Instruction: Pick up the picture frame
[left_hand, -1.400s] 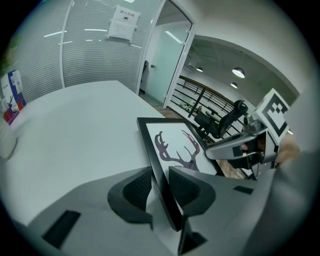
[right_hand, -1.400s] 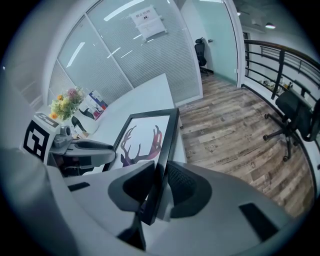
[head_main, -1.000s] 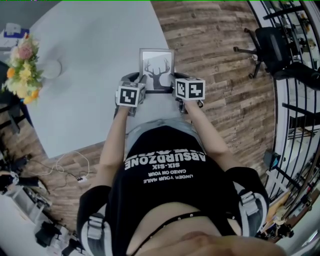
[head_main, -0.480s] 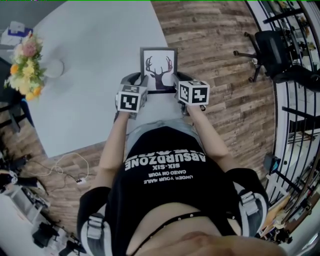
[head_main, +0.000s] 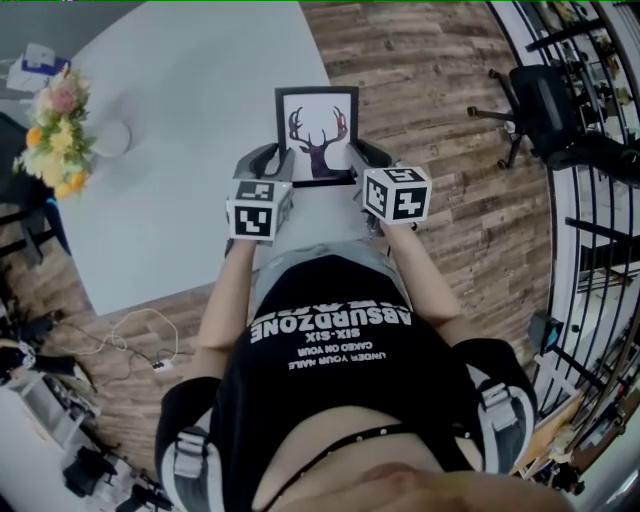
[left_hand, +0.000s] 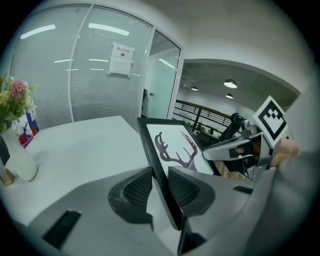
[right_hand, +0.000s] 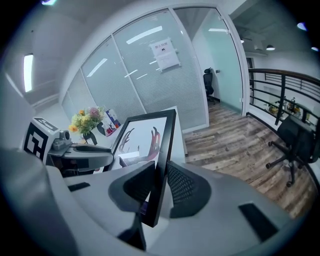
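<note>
The picture frame (head_main: 318, 135) is black-edged with a deer-antler print. It hangs above the white table's near corner, held at both side edges. My left gripper (head_main: 270, 165) is shut on its left edge, and the left gripper view shows the frame's edge (left_hand: 162, 175) pinched between the ribbed pads of that gripper (left_hand: 156, 189). On the opposite edge my right gripper (head_main: 364, 158) is shut as well. In the right gripper view the frame (right_hand: 145, 137) stands upright between the pads of the right gripper (right_hand: 160, 189).
The white table (head_main: 190, 110) spreads to the left, with a vase of flowers (head_main: 48, 130) at its far left. Wooden floor (head_main: 440, 120) lies to the right, with a black office chair (head_main: 545, 95) and a black railing (head_main: 600, 220). Cables (head_main: 140, 335) trail on the floor beside the table.
Both grippers have risen together with the frame held between them. The frame now sits higher and looks larger in the head view.
</note>
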